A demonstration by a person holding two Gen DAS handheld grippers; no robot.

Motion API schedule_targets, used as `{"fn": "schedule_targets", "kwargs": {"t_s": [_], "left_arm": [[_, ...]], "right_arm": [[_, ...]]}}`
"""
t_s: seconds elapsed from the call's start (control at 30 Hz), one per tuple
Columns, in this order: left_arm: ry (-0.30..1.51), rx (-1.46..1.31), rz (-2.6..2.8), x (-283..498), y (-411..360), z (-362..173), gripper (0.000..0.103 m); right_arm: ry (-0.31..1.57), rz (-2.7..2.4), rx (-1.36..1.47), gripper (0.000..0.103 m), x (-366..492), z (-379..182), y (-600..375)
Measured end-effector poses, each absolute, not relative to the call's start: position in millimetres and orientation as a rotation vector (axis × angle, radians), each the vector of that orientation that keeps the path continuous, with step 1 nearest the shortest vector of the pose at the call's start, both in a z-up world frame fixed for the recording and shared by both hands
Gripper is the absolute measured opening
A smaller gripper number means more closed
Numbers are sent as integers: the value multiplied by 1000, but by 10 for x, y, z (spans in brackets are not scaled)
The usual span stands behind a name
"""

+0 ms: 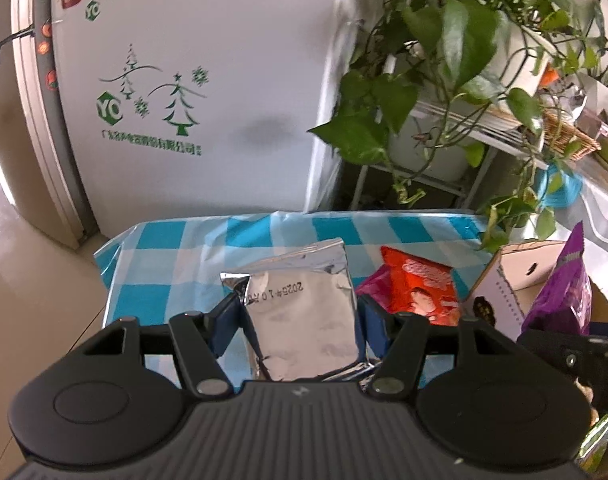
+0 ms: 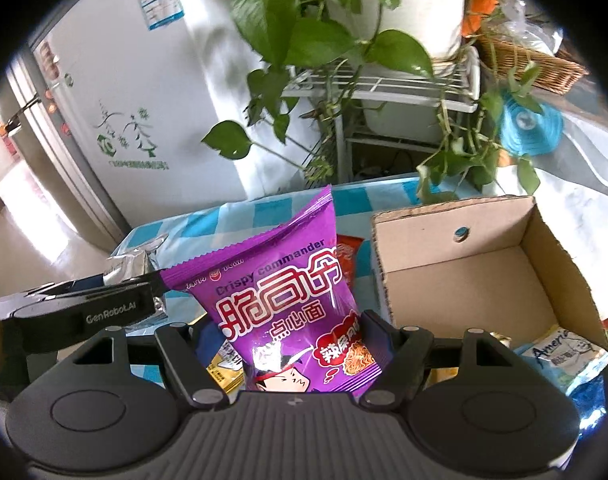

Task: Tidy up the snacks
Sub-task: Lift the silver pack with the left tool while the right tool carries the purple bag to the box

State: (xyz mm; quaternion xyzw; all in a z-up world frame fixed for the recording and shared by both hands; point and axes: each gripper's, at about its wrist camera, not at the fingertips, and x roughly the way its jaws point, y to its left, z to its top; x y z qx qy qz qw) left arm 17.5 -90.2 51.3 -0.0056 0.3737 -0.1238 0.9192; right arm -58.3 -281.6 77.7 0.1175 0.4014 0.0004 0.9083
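Observation:
My left gripper is shut on a silver foil snack pack, held above the blue-and-white checked tablecloth. In the right wrist view my right gripper is shut on a purple "Crispy commander" noodle-snack bag, lifted over the table. An open cardboard box stands to its right with bare floor showing inside. A red snack packet lies between the silver pack and the box. The purple bag and the box also show at the right of the left wrist view. The left gripper's body with the silver pack shows at the left of the right wrist view.
A white fridge with green tree stickers stands behind the table. A potted vine on a white wire rack hangs over the table's far edge. A light blue snack bag and a yellow packet lie near the box. A wicker basket sits at the far right.

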Motion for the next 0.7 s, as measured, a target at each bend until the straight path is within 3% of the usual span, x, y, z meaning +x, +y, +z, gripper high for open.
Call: {"fn": "schedule_targets", "kwargs": {"t_s": [0.7], "left_arm": [[713, -31, -440, -97, -1443, 756, 62]], "right_arm": [[712, -99, 307, 78, -830, 1030, -3496]]}}
